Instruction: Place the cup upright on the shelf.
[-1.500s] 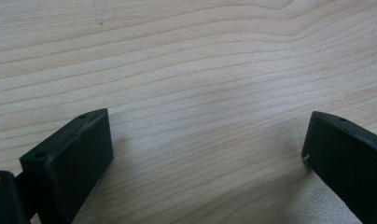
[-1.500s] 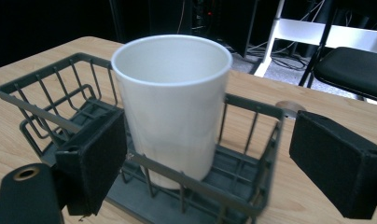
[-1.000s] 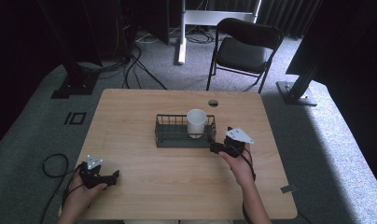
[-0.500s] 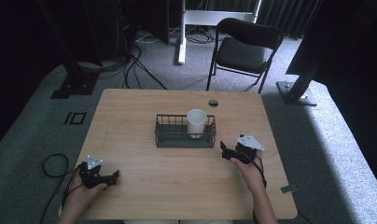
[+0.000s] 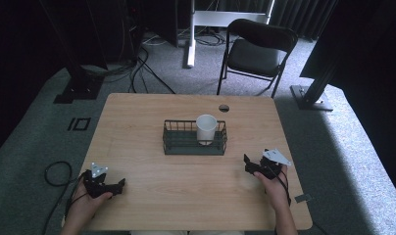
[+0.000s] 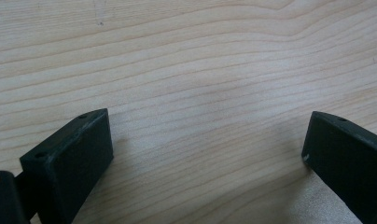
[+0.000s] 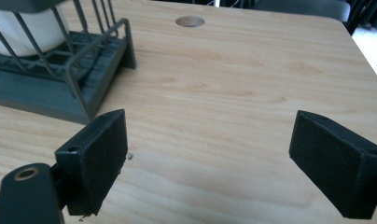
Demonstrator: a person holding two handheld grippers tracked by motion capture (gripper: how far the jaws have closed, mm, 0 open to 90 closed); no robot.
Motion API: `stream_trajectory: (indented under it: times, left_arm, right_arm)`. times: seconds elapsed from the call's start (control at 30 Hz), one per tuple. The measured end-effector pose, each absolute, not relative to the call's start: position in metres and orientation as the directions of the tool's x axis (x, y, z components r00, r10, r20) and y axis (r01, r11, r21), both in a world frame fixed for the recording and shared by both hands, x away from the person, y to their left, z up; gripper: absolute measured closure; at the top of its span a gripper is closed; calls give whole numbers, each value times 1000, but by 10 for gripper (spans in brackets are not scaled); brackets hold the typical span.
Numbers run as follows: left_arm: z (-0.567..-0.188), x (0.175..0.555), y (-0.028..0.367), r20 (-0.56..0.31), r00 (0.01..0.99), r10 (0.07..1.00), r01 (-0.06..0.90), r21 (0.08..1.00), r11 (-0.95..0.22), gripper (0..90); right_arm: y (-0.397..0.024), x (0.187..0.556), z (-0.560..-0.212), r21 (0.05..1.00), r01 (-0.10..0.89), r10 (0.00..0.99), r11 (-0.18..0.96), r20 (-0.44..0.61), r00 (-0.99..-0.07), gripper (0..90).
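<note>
White mug [image 5: 206,128] stands upright inside the dark wire basket [image 5: 178,141], toward the basket's right end, and the basket sits at the middle of the wooden table [image 5: 147,112]. Measured from the basket, the right claw [image 5: 250,165] lies on the table below and to the right of it, well apart from its right end, held by the person's right hand [image 5: 273,182], with the grey three-cornered plate [image 5: 276,157] on top. In the right gripper view its two black jaws are spread wide with nothing between them but bare wood, and the basket's near corner [image 7: 84,79] with the mug [image 7: 25,30] behind its wires shows at upper left; a round hole [image 7: 190,21] in the table lies beyond the basket. The left claw [image 5: 118,185] rests on the table below and to the left of the basket, well apart from it, near the table's front edge, in the person's left hand [image 5: 86,205]. In the left gripper view its jaws are likewise spread wide over plain wood grain, gripping nothing. A black folding chair [image 5: 257,51] stands on the carpet beyond the table's far edge.
</note>
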State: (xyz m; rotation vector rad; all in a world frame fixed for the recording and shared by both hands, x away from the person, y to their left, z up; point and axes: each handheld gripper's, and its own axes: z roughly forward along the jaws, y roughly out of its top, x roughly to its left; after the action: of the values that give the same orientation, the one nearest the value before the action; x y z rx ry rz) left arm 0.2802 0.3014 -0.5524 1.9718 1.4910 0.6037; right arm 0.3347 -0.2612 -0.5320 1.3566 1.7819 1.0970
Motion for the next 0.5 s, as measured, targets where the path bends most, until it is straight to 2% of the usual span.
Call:
stream_trajectory:
  times: [0.5]
  left_arm:
    - [-552,280,301,7,270,963,696,690,-200,22]
  right_arm:
    - [-294,317,-549,840,528,977,122,-8,-214,112]
